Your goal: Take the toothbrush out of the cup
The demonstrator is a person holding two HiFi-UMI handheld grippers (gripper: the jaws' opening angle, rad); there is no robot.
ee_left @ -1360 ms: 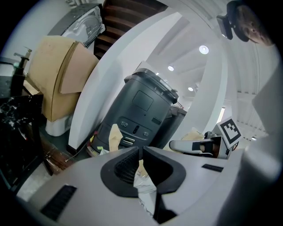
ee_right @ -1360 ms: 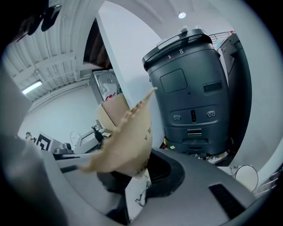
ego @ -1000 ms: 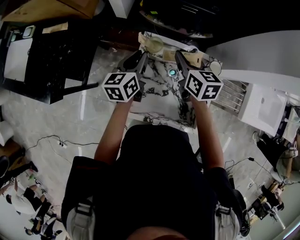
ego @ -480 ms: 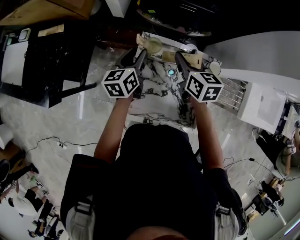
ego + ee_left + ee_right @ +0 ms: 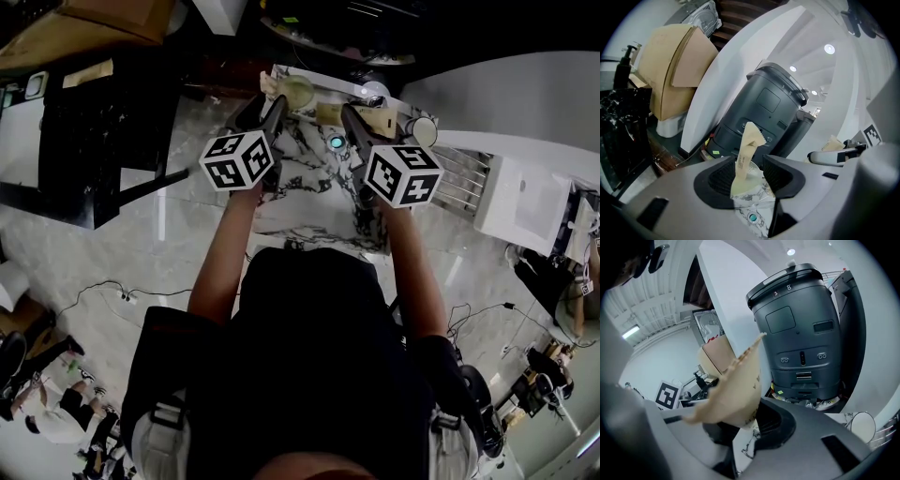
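Note:
A beige paper-wrapped toothbrush (image 5: 746, 146) stands upright in a pale cup (image 5: 746, 183) on the marble table (image 5: 309, 202). My left gripper (image 5: 749, 174) is open, its jaws have just been opening, and the cup and toothbrush sit between the pads untouched. In the head view the cup (image 5: 298, 91) is at the table's far edge, with the left gripper (image 5: 264, 103) right at it. My right gripper (image 5: 740, 420) is shut on a beige paper packet (image 5: 733, 387), held up beside the left one; in the head view the right gripper (image 5: 354, 120) has the packet (image 5: 382, 118) just ahead of it.
A small teal-ringed disc (image 5: 336, 142) lies on the marble between the grippers. A second cup (image 5: 422, 128) stands at the far right corner. A wire rack (image 5: 459, 183) and a white box (image 5: 520, 202) are to the right. A dark grey machine (image 5: 764, 112) and a cardboard box (image 5: 670, 75) stand beyond the table.
The left gripper has moved forward to the cup and its jaws have spread wider. The right gripper and its packet have kept still.

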